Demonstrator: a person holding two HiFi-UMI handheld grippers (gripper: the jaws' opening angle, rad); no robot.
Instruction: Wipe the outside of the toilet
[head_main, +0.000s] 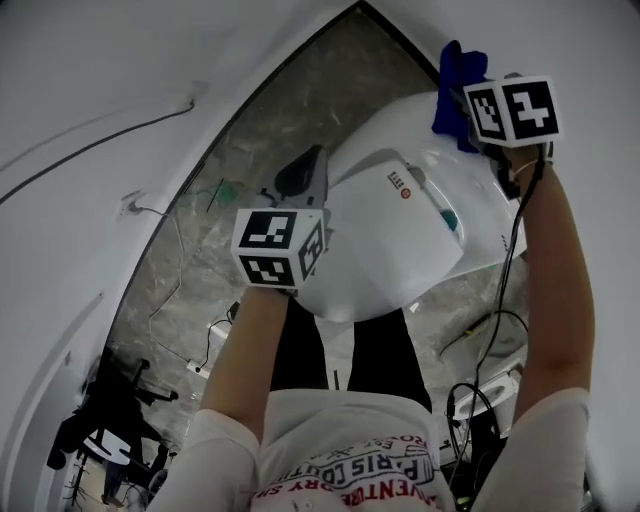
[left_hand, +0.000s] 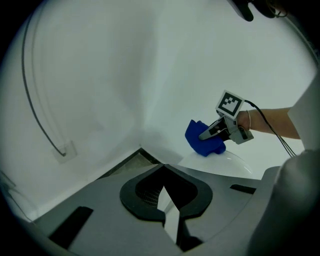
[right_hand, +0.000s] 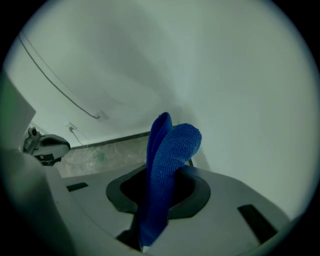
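Nearest the toilet's front: the person's torso and both forearms, reaching out over the bowl.

Left gripper (left_hand: 167, 210): jaws drawn together to a thin slit with nothing between them. It hangs over the near-left edge of the toilet (head_main: 390, 250), not touching it as far as the head view shows.

Toilet: white and glossy, lid down, with a small label on the lid towards the rear. Grey stone floor (head_main: 250, 150) to its left, loose cables lying on it.

Right gripper (head_main: 468, 118): at the toilet's rear right, jaws clamped on the blue cloth (right_hand: 167, 165). The cloth stands up in a folded wad beyond the jaw tips. From the left gripper view it sits at the rear top of the toilet, on or just above the white surface; contact not certain.

Beyond the toilet: the corner of the white wall (left_hand: 100, 75).

Handling, as a judgement:
- The cloth is soft, light terry. It is limp and will fold and drag rather than push.
- The present hold, low on the fold with a thick pad left free, looks right for wiping.
- The toilet shell is hard, slick and fixed, so the cloth should slide easily. It needs steady pressure to stay flat on the curves.
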